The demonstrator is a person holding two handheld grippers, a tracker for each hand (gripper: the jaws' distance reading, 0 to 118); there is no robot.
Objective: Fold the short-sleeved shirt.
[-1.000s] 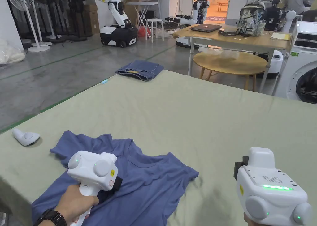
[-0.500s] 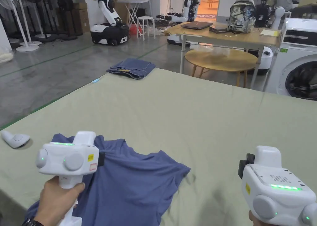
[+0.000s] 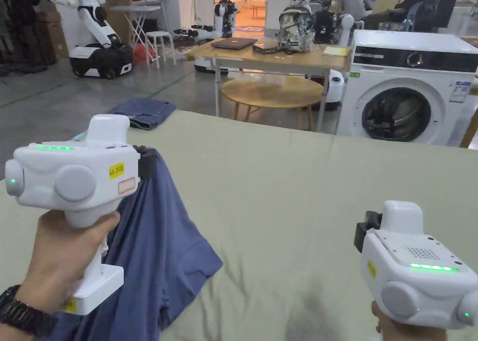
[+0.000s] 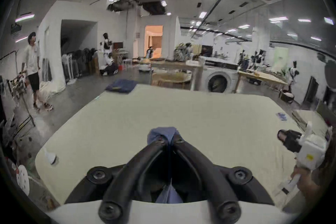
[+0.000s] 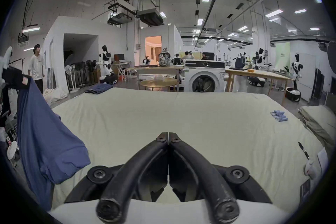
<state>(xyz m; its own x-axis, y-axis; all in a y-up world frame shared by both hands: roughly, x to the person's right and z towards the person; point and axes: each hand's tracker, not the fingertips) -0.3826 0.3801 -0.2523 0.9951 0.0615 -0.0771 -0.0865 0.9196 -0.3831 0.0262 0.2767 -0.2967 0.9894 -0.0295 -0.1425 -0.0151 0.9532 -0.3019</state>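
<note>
Folding has not begun: the left gripper (image 4: 168, 138) pinches the blue shirt (image 3: 154, 244) hanging above the desk's (image 3: 298, 192) near-left corner, while the right gripper (image 5: 168, 137) is closed, empty.

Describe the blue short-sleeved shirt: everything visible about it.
The blue short-sleeved shirt is plain, soft, matte fabric, unfolded. The left gripper is shut on a bunched bit of it, a tuft poking past the jaws. It hangs in long folds from that grip, a hemmed sleeve spreading onto the pale green cloth-covered table. Its lower part runs out of frame.
</note>
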